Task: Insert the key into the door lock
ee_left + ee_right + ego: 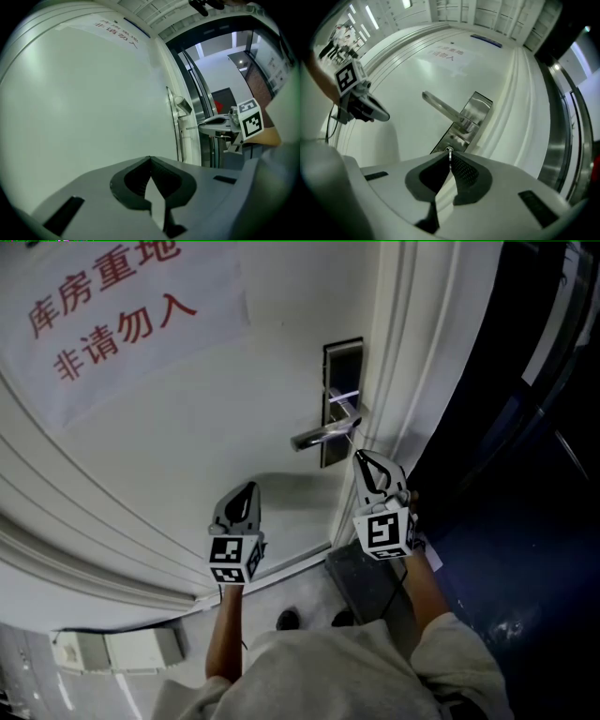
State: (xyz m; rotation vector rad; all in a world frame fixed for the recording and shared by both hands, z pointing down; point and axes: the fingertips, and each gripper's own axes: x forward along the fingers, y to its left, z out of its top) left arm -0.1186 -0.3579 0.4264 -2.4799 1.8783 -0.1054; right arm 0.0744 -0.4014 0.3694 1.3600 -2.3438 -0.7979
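Silvery and thin, the key (449,152) is just a sliver poking out of the tip of the right tongs (450,158), with a small round eye at its end; we see it edge-on, so its teeth are too small to make out; the right tongs are pinched tight on it, jaws nearly together. From the right gripper view the key sits right in front of the lower end of the lock plate (476,108), under the lever handle (440,108); we honestly can't tell if it touches the plate, and we can't pick out the keyhole either. In the head view the right tongs (364,461) point level at the door, tip just beside the bottom right corner of the lock plate (341,381); the lever handle (319,435) sticks out to the left just above.

The left tongs (150,160) are closed at the tip with nothing in them; in the head view they (249,487) hang off to the left, well apart from the lock, facing bare door.

As for the room: the door (187,427) is plain white with curved mouldings; a paper notice (112,306) with red characters is stuck on it up left; a ribbed white door frame (412,352) runs along the lock side, and beyond it everything goes dark blue; down below we get a bit of grey floor (366,582).
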